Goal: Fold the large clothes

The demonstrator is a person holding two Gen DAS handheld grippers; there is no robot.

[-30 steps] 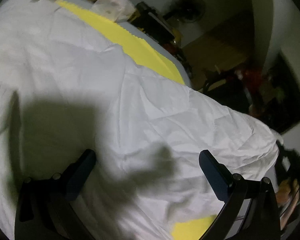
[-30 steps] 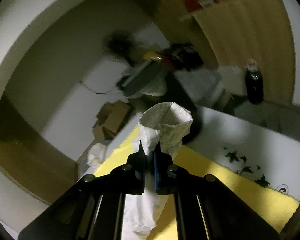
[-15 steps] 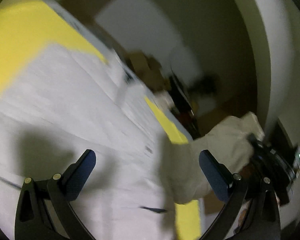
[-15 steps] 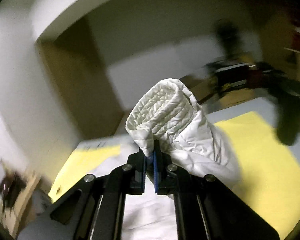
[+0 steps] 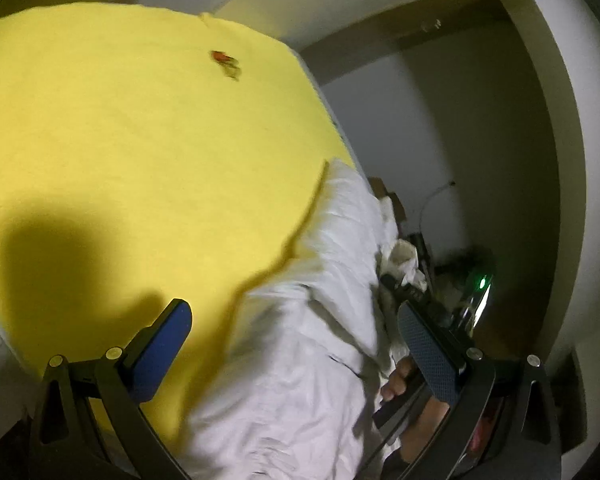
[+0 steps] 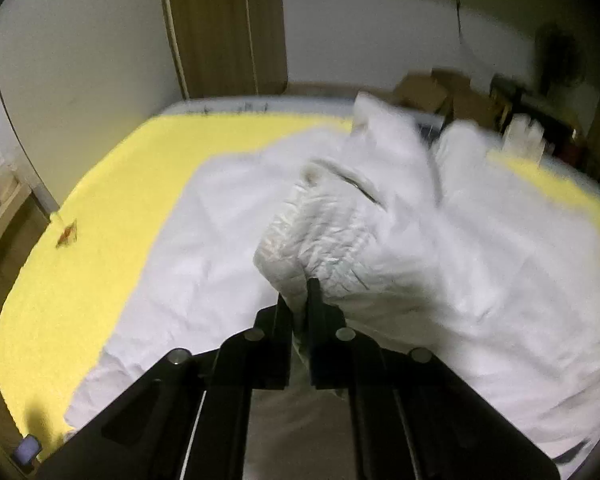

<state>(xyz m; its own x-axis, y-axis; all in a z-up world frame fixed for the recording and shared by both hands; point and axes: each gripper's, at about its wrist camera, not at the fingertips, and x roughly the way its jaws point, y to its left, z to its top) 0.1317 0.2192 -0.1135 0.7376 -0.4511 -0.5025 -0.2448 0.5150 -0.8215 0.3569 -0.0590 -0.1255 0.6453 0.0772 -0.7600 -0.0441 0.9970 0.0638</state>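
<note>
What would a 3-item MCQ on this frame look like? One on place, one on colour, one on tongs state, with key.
1. Where does the white garment lie?
A. on the yellow sheet
B. on the floor
C. on a chair

2. What colour are the left tongs' pads?
A. red
B. blue
C. green

3. What state are the right tongs in?
A. open, holding nothing
B. shut on a cardboard box
C. shut on the garment's ribbed cuff

Key: 1 A, the yellow sheet borders the fabric all round; 2 B, both pads show blue; 3 C, the ribbed cuff is pinched between the shut jaws.
</note>
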